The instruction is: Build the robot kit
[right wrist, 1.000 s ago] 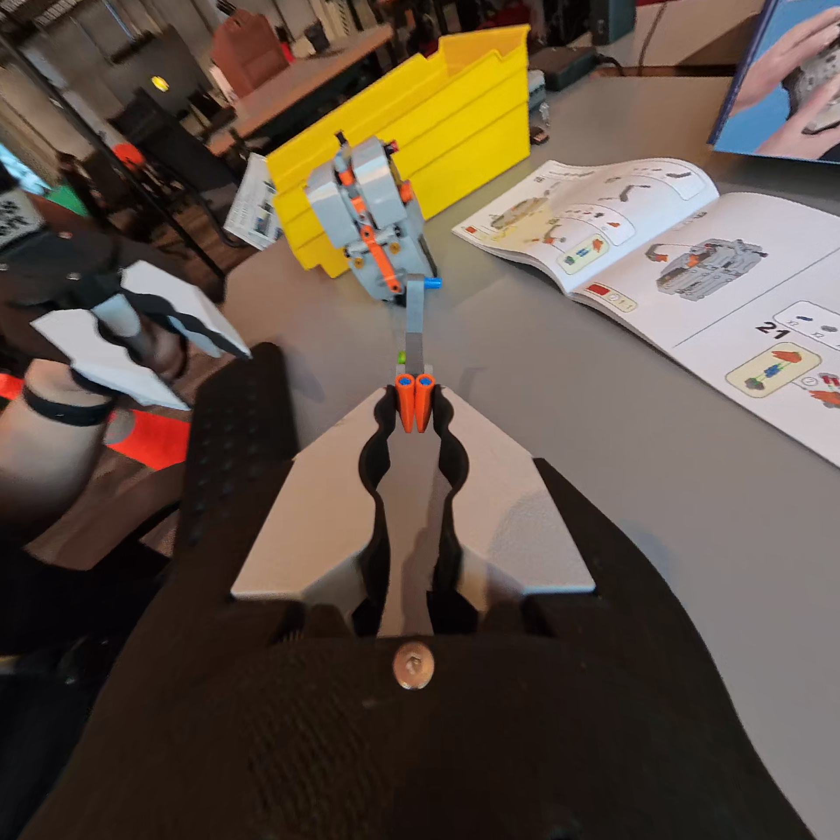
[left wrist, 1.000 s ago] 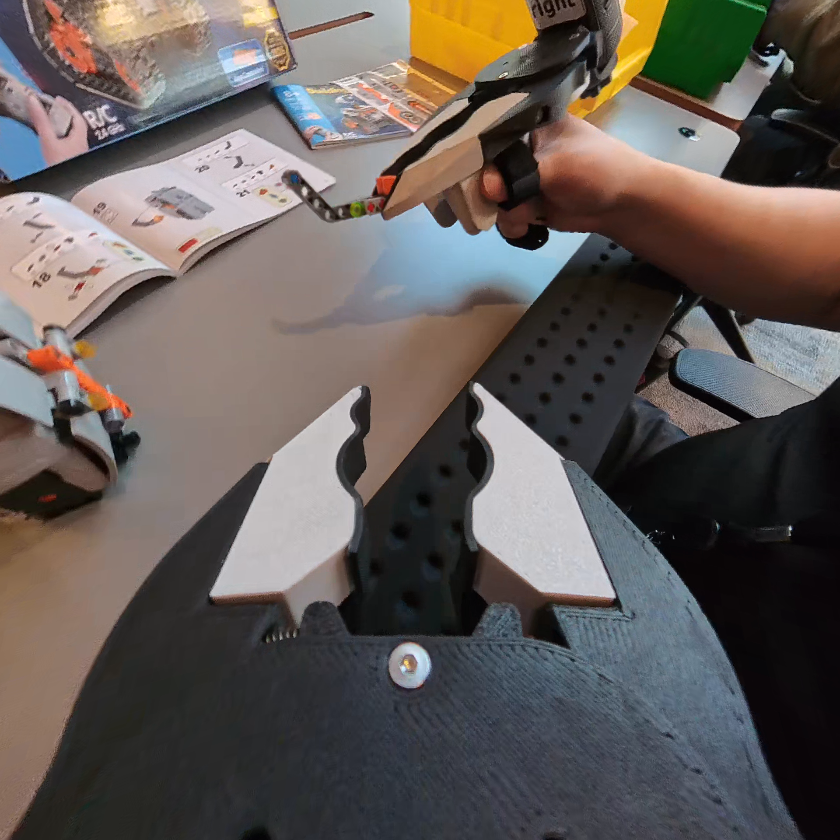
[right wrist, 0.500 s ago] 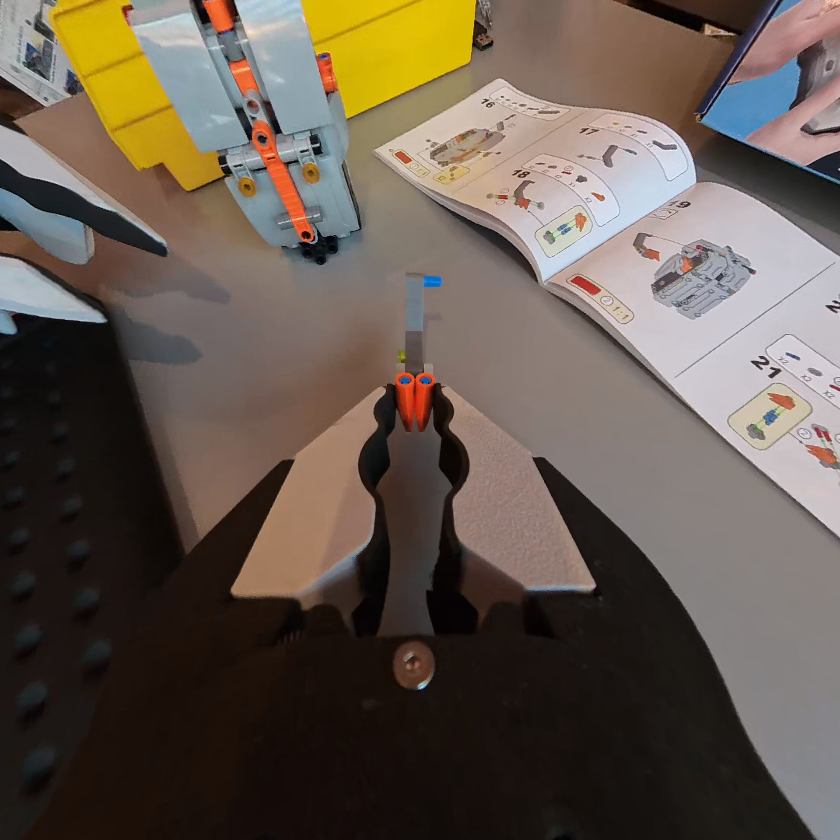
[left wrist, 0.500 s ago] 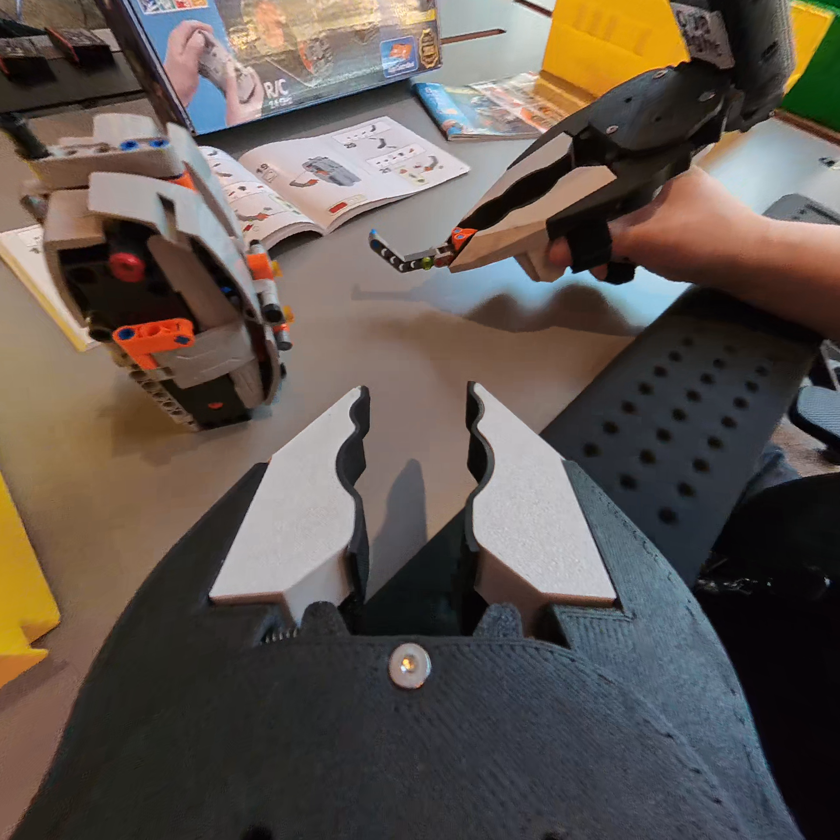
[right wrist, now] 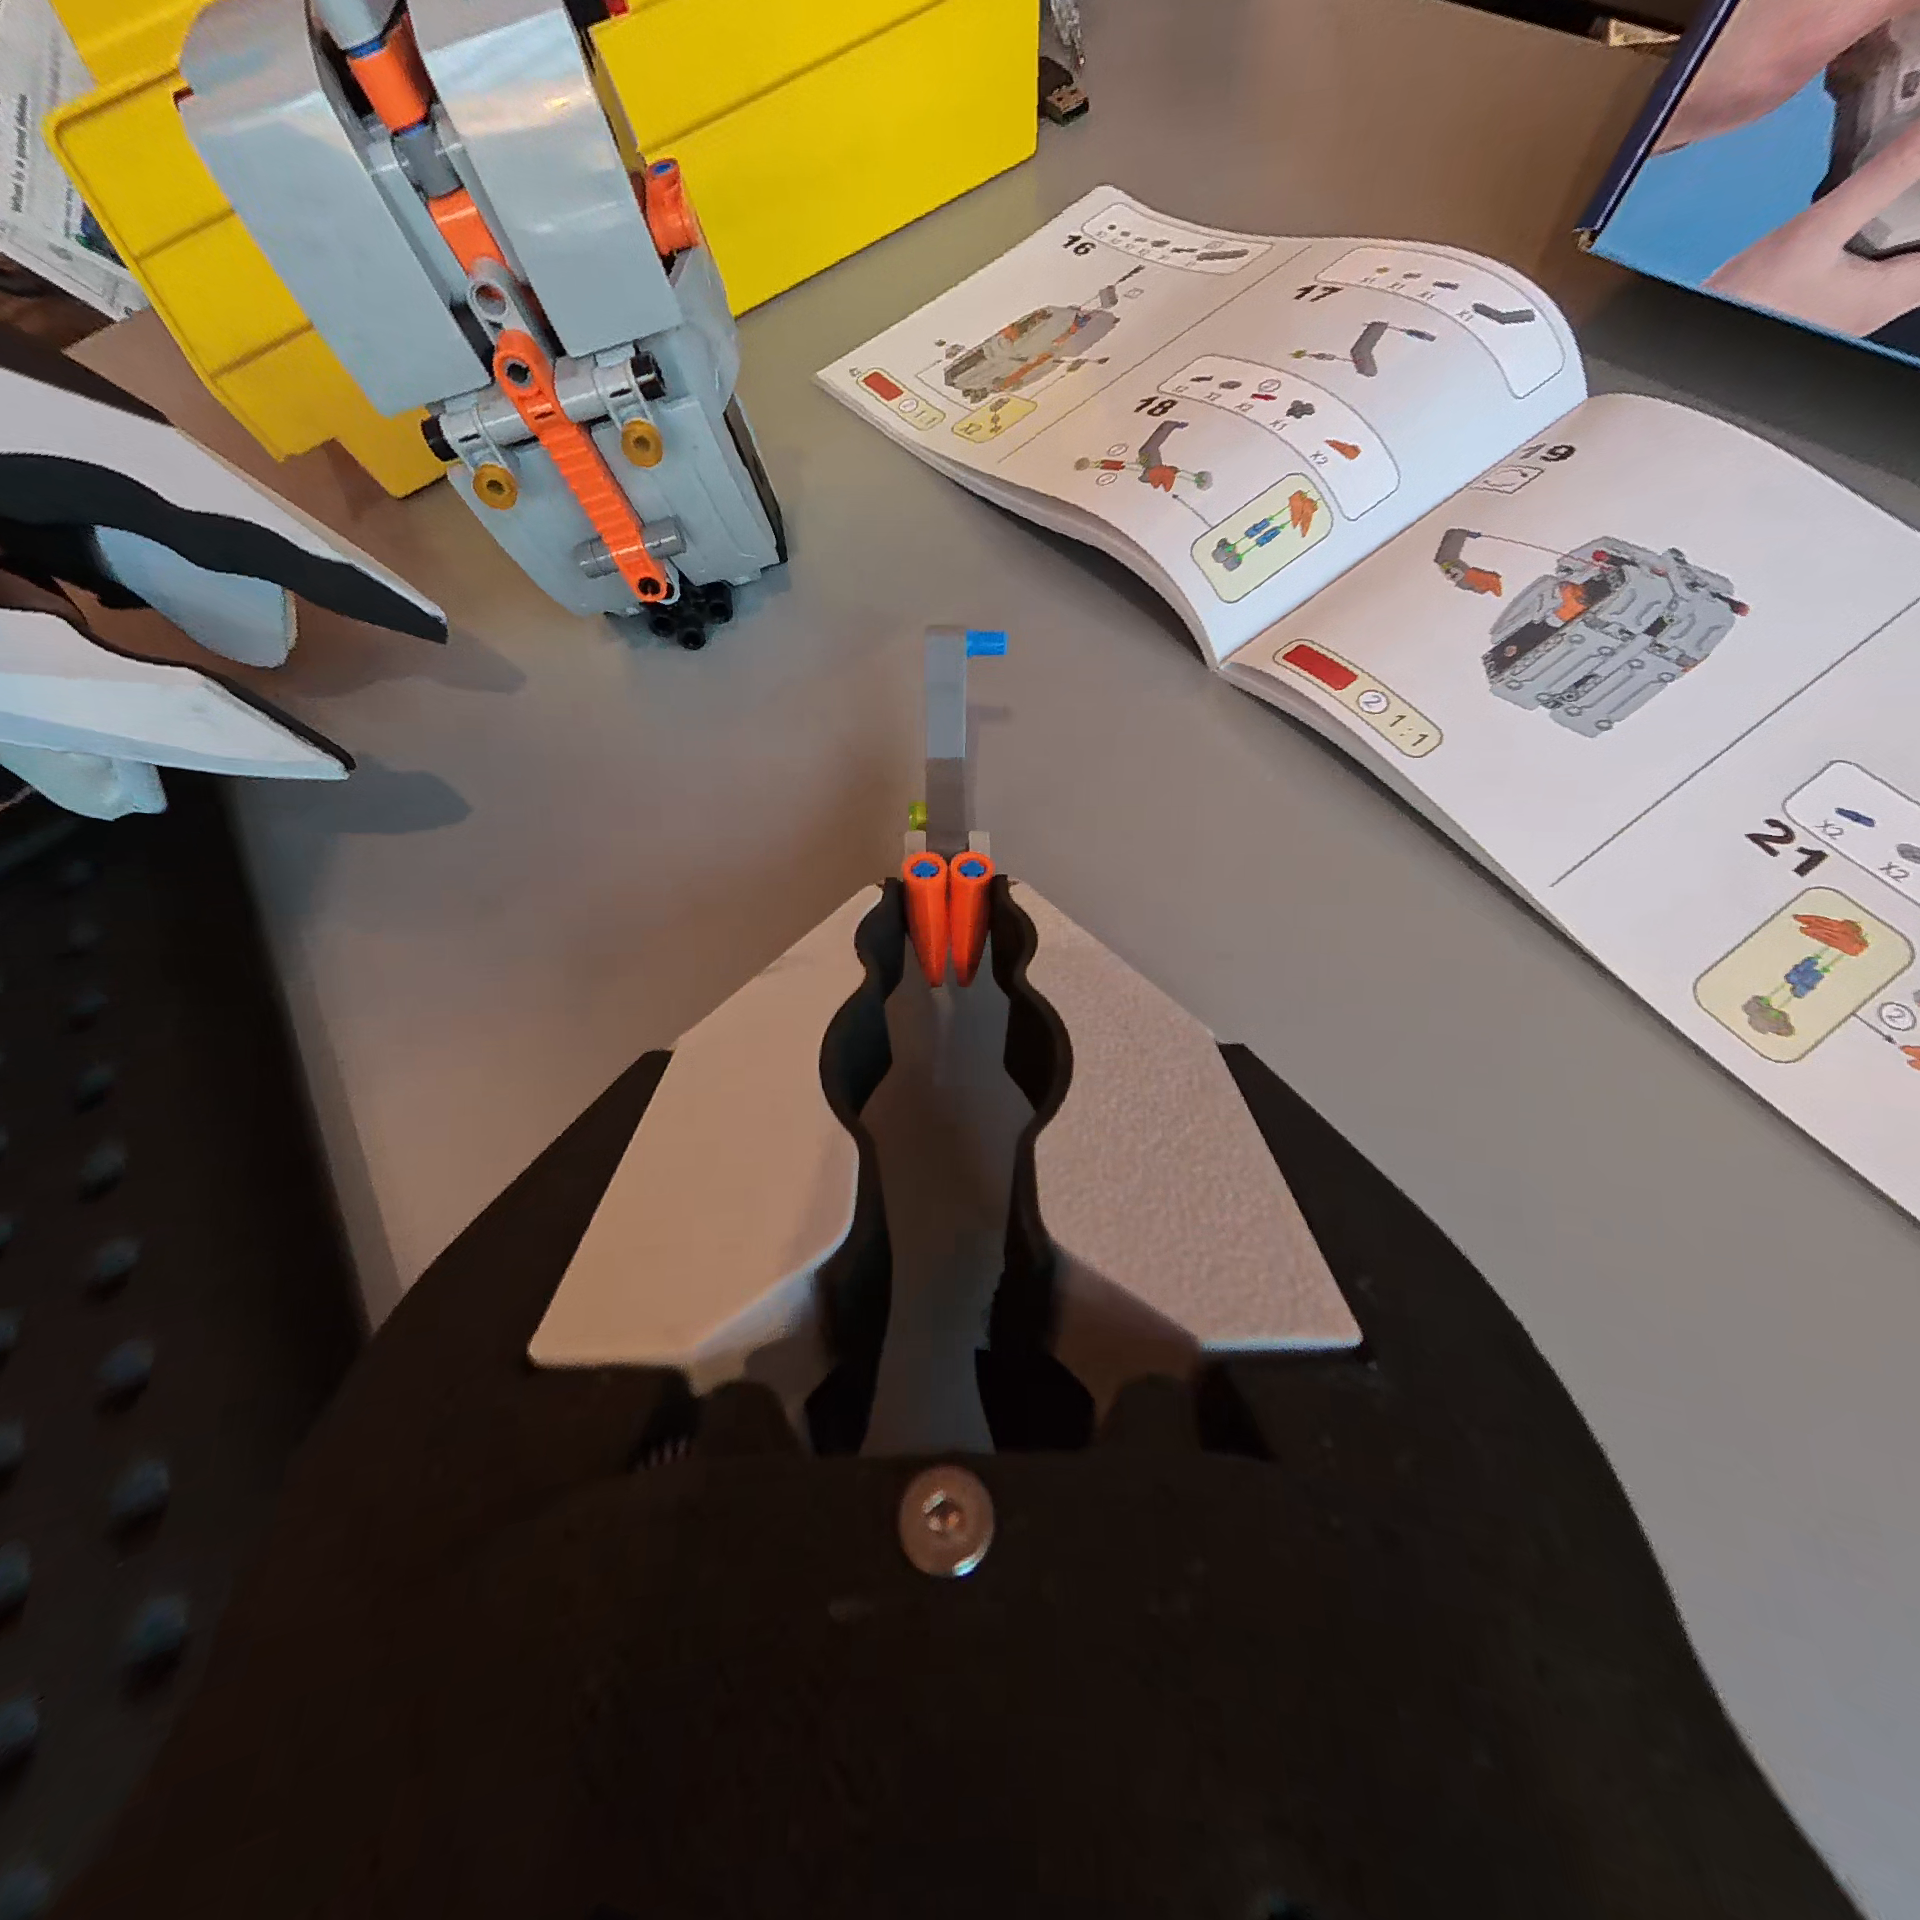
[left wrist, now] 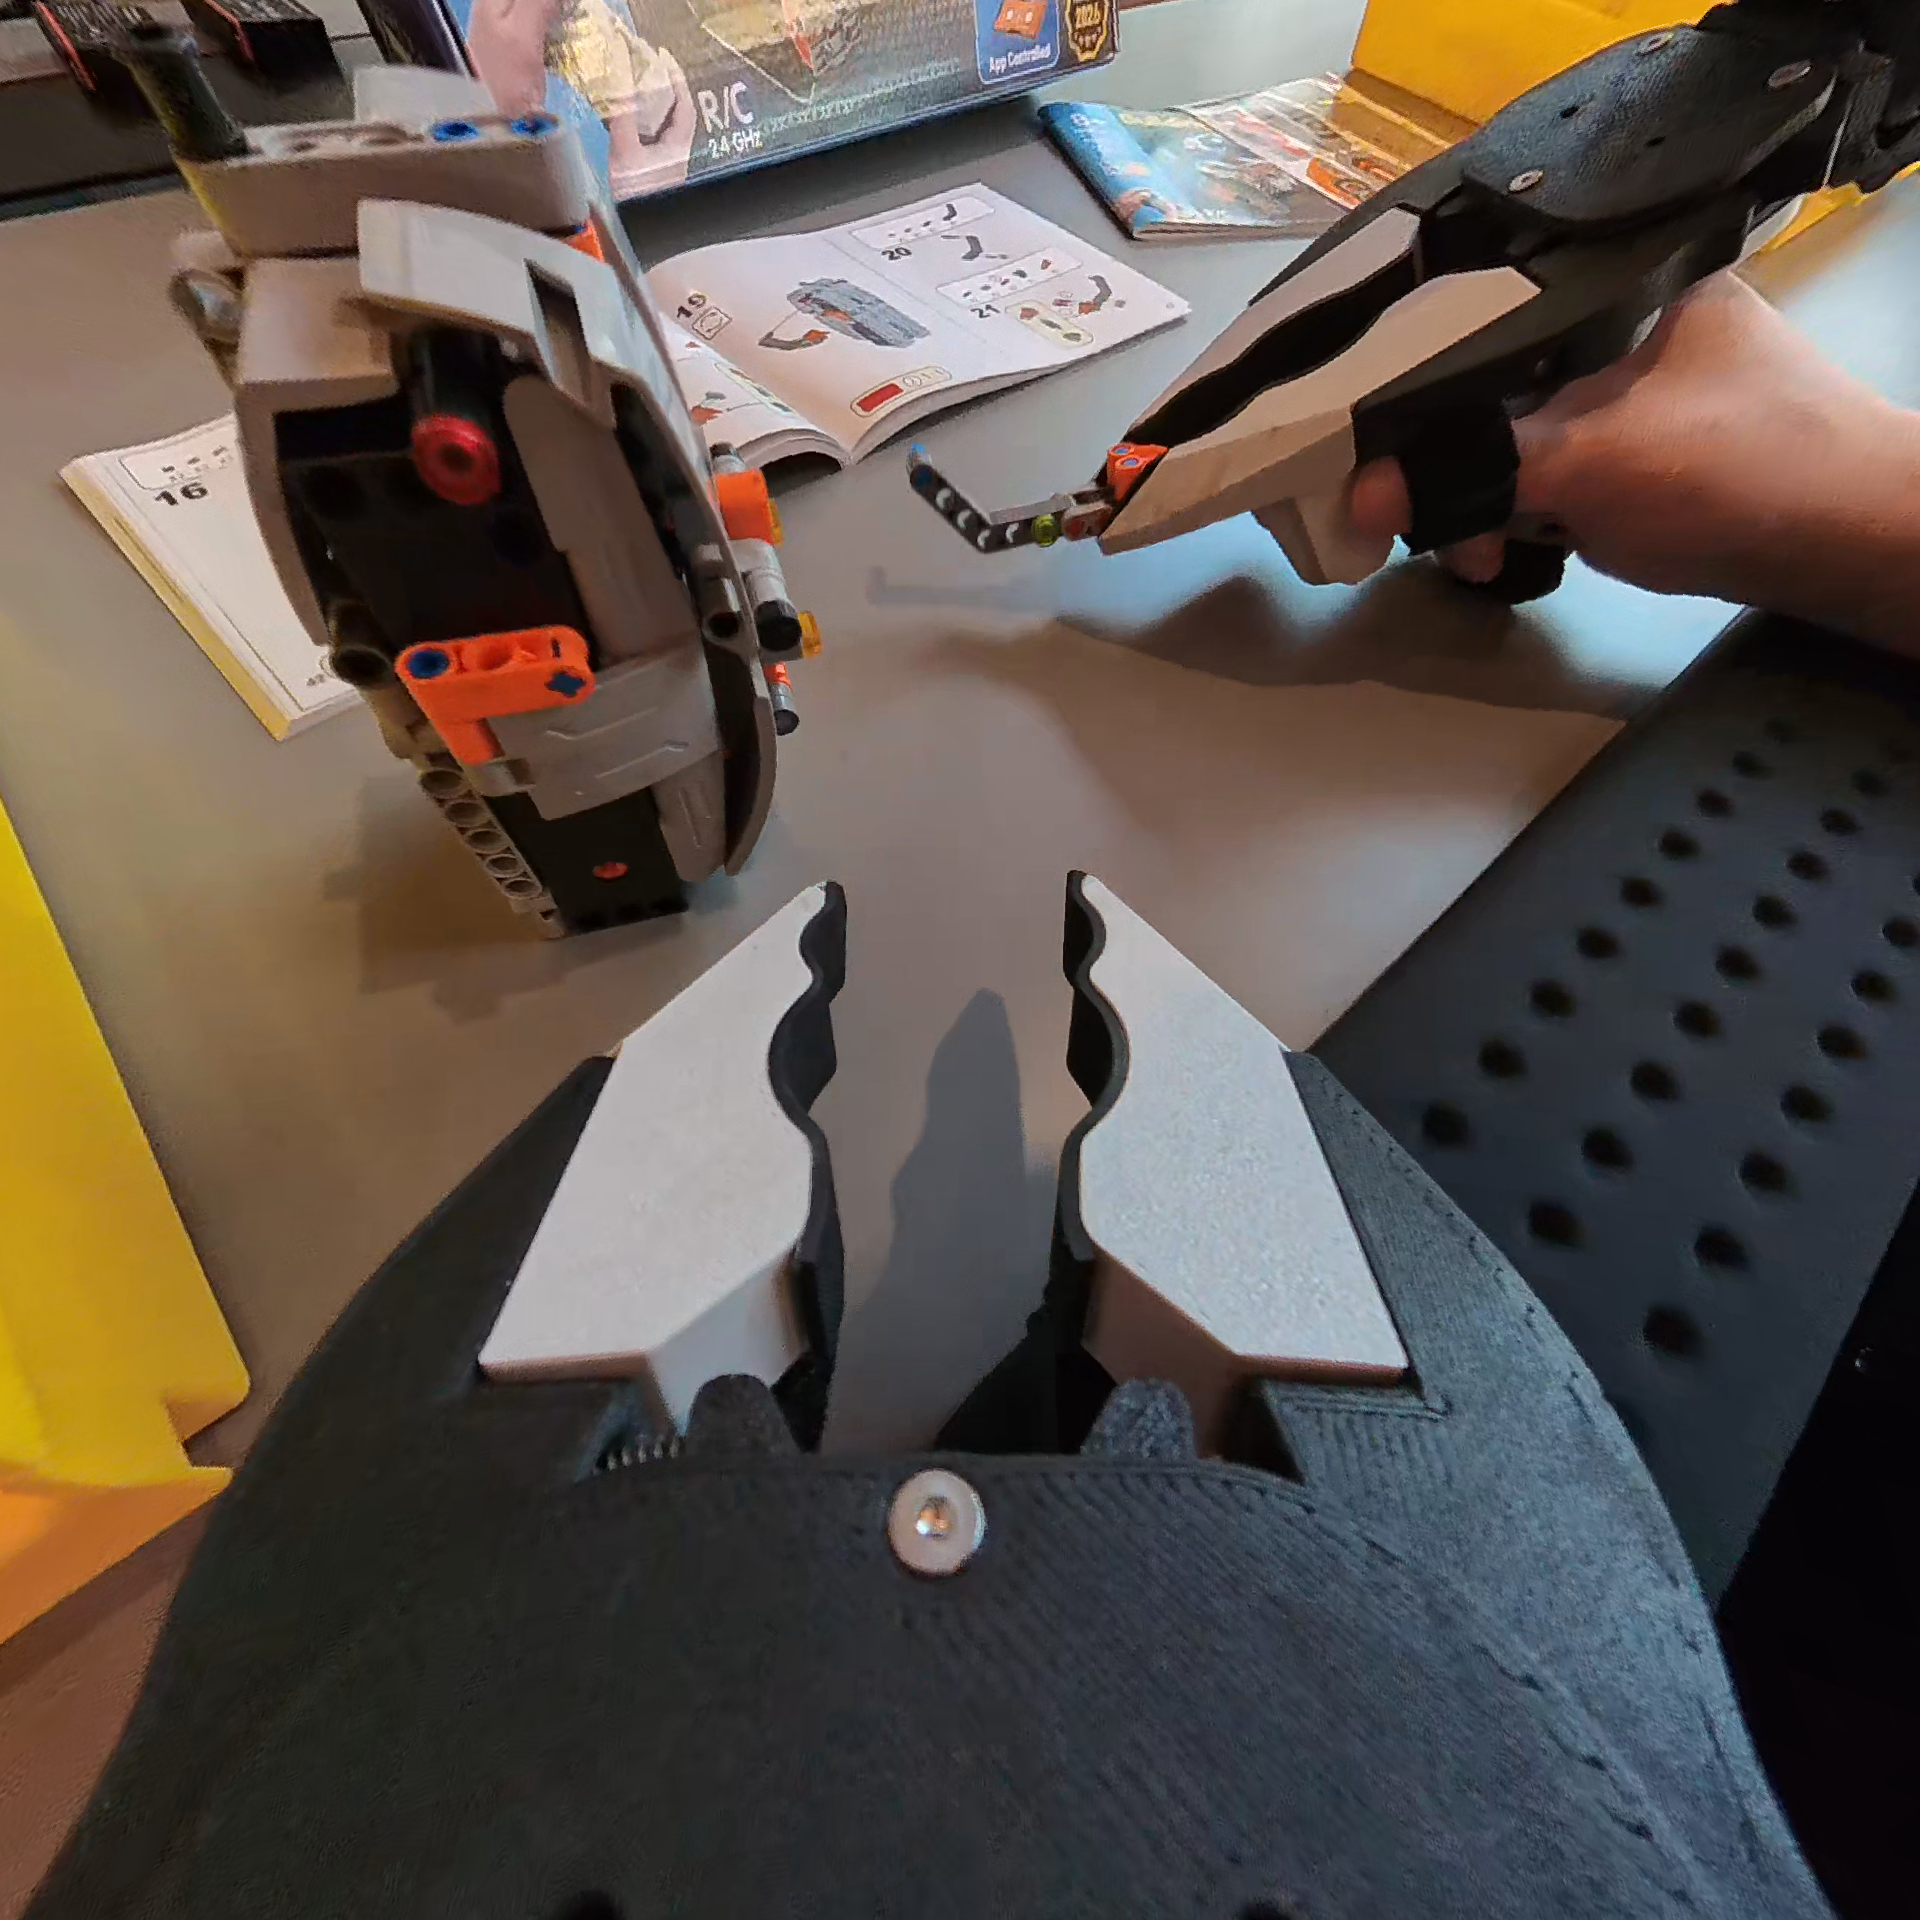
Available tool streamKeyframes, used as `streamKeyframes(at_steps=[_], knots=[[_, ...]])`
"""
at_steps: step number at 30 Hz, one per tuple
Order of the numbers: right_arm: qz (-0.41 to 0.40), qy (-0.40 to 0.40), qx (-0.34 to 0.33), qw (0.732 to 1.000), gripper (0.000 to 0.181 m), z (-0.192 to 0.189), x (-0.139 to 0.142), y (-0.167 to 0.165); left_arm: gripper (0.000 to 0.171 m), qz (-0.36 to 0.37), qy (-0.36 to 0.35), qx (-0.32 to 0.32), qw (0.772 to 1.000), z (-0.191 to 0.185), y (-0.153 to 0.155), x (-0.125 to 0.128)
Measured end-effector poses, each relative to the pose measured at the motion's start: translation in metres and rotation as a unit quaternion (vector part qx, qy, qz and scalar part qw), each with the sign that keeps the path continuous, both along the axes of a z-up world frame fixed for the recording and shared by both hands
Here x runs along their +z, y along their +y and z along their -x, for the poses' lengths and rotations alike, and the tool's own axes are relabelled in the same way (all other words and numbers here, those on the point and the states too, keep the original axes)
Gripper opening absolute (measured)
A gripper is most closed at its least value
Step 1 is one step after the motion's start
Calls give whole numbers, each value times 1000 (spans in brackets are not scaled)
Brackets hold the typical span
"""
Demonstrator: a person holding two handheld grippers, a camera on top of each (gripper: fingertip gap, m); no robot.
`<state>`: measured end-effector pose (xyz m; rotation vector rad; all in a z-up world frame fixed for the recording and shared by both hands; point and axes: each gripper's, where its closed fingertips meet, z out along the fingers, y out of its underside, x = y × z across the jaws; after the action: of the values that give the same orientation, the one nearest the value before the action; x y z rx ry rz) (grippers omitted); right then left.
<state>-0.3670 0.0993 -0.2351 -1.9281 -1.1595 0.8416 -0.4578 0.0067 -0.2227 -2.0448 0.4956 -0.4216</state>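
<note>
A grey, black and orange brick model point(left wrist: 499, 540) stands upright on the grey table point(left wrist: 1091, 810), also in the right wrist view point(right wrist: 520, 312). My right gripper point(right wrist: 945, 914) is shut on a small brick arm piece point(right wrist: 943, 727): a grey bent beam with orange connectors and a blue pin. It holds the piece above the table, right of the model; in the left wrist view the piece point(left wrist: 997, 509) is apart from the model. My left gripper point(left wrist: 951, 904) is open and empty, low over the table just right of the model's base; it shows in the right wrist view point(right wrist: 343, 675).
An open instruction booklet point(right wrist: 1455, 540) lies behind and right of the model. A yellow bin point(right wrist: 831, 135) stands behind the model. A black perforated panel point(left wrist: 1662, 1039) runs along the table's near edge. A blue product box point(left wrist: 831, 73) and a leaflet point(left wrist: 1226, 156) lie at the back. Across from one pair of fingers to the other is roughly 15 centimeters.
My left gripper swung toward the model, which now stands close at its left. My right gripper came nearer the model with the arm piece still held. Both jaws kept their state.
</note>
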Motion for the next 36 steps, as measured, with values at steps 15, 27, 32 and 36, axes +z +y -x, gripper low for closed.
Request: streamKeyframes(at_steps=[15,27,32,36], knots=[[8,4,-9,1000,16,2,0,6,42,5,-18,-13,1000,-2,-1,0],[76,42,-13,996,16,13,2,16,39,10,-23,-31,999,-7,-5,-1],[83,57,-21,995,16,12,5,19,39,12,-35,-39,999,-8,-8,0],[77,59,-22,995,16,12,6,20,39,11,-31,-40,999,-9,-9,0]])
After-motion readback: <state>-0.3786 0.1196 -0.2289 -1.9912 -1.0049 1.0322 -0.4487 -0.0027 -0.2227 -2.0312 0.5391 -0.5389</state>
